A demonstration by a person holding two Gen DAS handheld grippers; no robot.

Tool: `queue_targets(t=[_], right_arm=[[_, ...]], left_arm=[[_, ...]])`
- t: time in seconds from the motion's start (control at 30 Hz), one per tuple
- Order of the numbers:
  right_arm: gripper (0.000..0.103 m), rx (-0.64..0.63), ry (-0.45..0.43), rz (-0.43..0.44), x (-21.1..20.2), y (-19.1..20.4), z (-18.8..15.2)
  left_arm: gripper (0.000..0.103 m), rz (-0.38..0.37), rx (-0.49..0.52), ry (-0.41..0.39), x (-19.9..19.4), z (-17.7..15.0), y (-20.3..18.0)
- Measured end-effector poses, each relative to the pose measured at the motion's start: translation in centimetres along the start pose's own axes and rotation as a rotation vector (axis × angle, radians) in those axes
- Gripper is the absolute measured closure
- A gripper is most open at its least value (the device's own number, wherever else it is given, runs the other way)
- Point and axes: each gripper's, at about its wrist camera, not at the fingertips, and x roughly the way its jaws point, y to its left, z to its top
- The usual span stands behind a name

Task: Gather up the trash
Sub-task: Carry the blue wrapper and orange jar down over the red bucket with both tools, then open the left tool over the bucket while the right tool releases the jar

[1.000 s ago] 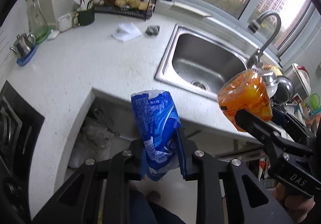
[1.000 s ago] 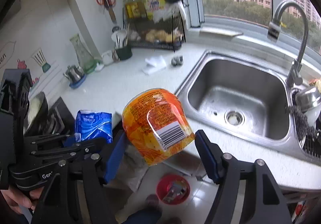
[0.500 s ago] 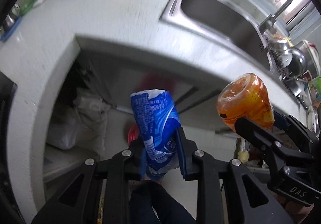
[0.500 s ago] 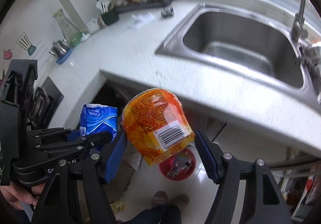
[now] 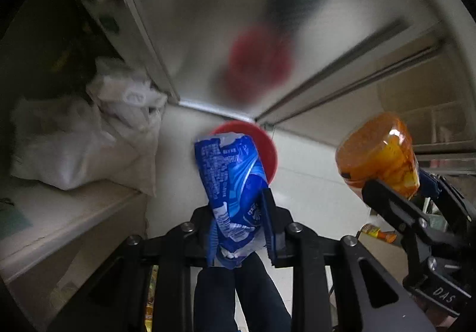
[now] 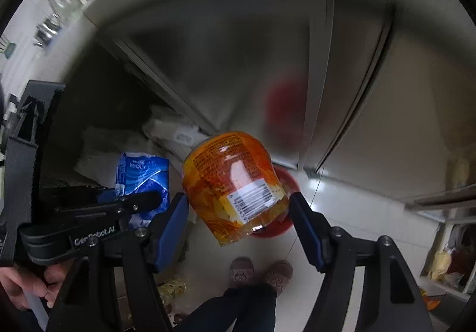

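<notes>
My left gripper (image 5: 238, 231) is shut on a crumpled blue and white wrapper (image 5: 230, 180); the wrapper also shows in the right wrist view (image 6: 142, 174). My right gripper (image 6: 238, 219) is shut on an orange instant-noodle cup (image 6: 232, 180) with a barcode label; the cup shows at the right of the left wrist view (image 5: 377, 153). A red trash bin (image 5: 269, 150) stands on the white floor below both, partly hidden behind the wrapper, and behind the cup in the right wrist view (image 6: 285, 177).
Metal cabinet doors (image 5: 208, 34) under the counter reflect the red bin. White plastic bags (image 5: 89, 130) fill the open cabinet at the left. My feet (image 6: 258, 269) stand on the floor tiles. Packets lie at the right (image 6: 440, 266).
Both grippers have tilted and dropped from counter height down toward the floor. The counter and sink have left view; the red bin now sits just beyond the held wrapper and cup.
</notes>
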Motion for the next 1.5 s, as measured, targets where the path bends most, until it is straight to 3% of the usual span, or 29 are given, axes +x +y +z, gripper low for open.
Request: queue_targets(t=[0.23, 0.4, 0.67, 0.93, 1.07, 1.17, 1.23, 1.33, 1.5], right_arm=[[0.036, 0.002, 0.073, -0.038, 9.6, -2.7, -2.7], [0.036, 0.021, 0.125, -0.037, 15.9, -4.8, -4.8], [0.036, 0.055, 0.149, -0.057, 22.2, -6.9, -4.9], [0.034, 0.021, 0.184, -0.079, 24.5, -7.4, -5.5], [0.031, 0.027, 0.166, -0.083, 24.8, -8.0, -5.7], [0.023, 0.030, 0.195, -0.063, 25.2, -8.3, -5.8], [0.011, 0.028, 0.189, -0.069, 25.0, -8.5, -5.8], [0.004, 0.032, 0.165, -0.068, 24.3, -8.7, -5.7], [0.001, 0.046, 0.161, -0.075, 24.5, -8.4, -5.8]], left_arm=[[0.080, -0.021, -0.006, 0.079, 11.1, -0.4, 1.4], [0.080, -0.006, 0.020, 0.085, 18.0, 0.1, 1.4], [0.080, 0.027, 0.040, 0.124, 25.4, 0.4, 2.3], [0.080, 0.030, 0.065, 0.168, 29.3, 0.8, 2.5], [0.070, 0.049, 0.093, 0.178, 29.7, 0.9, 2.5], [0.063, 0.071, 0.098, 0.167, 29.6, 1.1, 2.8], [0.056, 0.082, 0.101, 0.159, 29.4, 1.4, 3.0], [0.055, 0.068, 0.121, 0.155, 29.4, 1.5, 3.2], [0.055, 0.086, 0.112, 0.151, 29.0, 1.1, 3.6]])
